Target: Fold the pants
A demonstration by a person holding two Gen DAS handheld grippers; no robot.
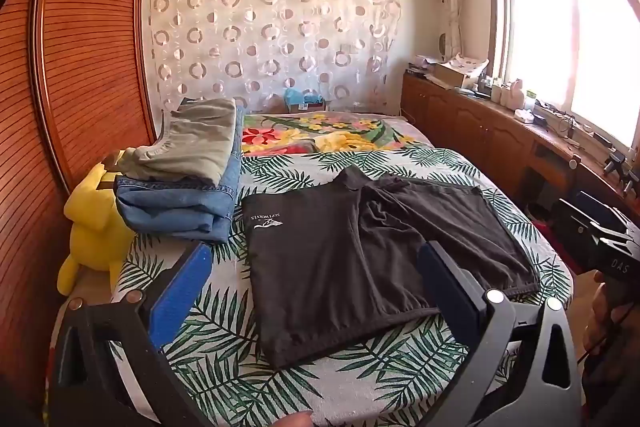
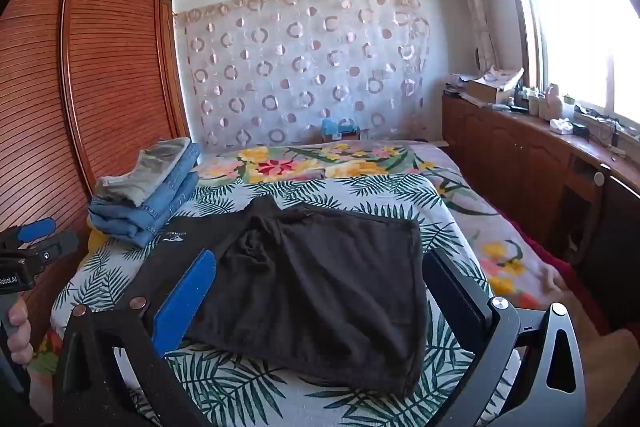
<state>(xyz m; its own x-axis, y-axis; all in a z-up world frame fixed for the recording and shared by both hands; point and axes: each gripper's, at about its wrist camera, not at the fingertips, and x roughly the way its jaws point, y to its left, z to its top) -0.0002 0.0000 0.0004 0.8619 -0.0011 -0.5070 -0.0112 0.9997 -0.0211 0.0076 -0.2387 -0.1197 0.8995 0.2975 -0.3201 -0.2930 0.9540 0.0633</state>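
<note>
A pair of black pants (image 1: 312,291) (image 2: 320,307) with a small white logo lies flat on the palm-leaf bed sheet (image 1: 224,359) (image 2: 248,391), one half laid over the other with some wrinkles near the middle. My left gripper (image 1: 316,247) hovers over the near left part of the pants, jaws wide open and empty. Its body also shows at the left edge of the right wrist view (image 2: 32,247). My right gripper (image 2: 320,255) hangs open above the near right part, touching nothing. It appears at the right edge of the left wrist view (image 1: 612,247).
A stack of folded clothes (image 1: 188,171) (image 2: 148,191), grey on blue jeans, sits at the bed's left side beside a yellow plush toy (image 1: 96,223). A slatted wooden wardrobe (image 1: 88,47) stands left; a cluttered wooden cabinet (image 1: 500,135) runs under the window on the right.
</note>
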